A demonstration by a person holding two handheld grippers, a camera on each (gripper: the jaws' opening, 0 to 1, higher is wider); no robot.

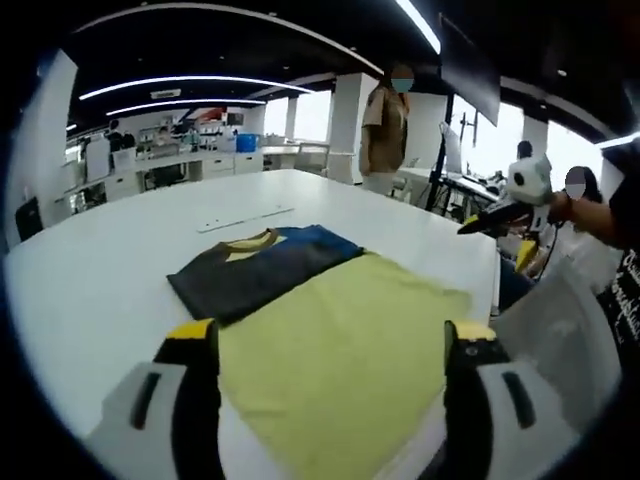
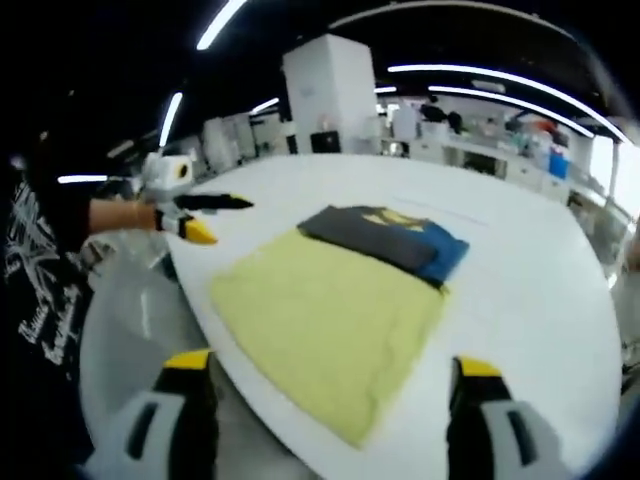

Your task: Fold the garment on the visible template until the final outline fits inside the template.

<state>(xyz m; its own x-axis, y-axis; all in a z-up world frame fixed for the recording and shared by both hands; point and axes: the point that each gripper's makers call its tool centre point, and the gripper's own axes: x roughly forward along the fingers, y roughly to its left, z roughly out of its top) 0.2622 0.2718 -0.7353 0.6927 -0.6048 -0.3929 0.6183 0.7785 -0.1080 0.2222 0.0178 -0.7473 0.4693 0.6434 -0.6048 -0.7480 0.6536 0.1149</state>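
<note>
both grippers, left gripper (image 1: 330, 345) and right gripper (image 2: 330, 378), spread and empty, we risk dragging the folded garment (image 1: 262, 268) off the yellow template (image 1: 345, 350) with a careless pinch.

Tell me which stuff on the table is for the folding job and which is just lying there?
For the job: folded dark garment, yellow template, left tongs, right tongs.
Just lying about: white strip on the table, blue bin far behind.

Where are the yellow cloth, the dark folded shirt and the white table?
yellow cloth (image 1: 340, 350), left gripper view, its middle.
dark folded shirt (image 1: 250, 272), left gripper view, grey panel.
white table (image 2: 540, 270), right gripper view, bare top.
</note>
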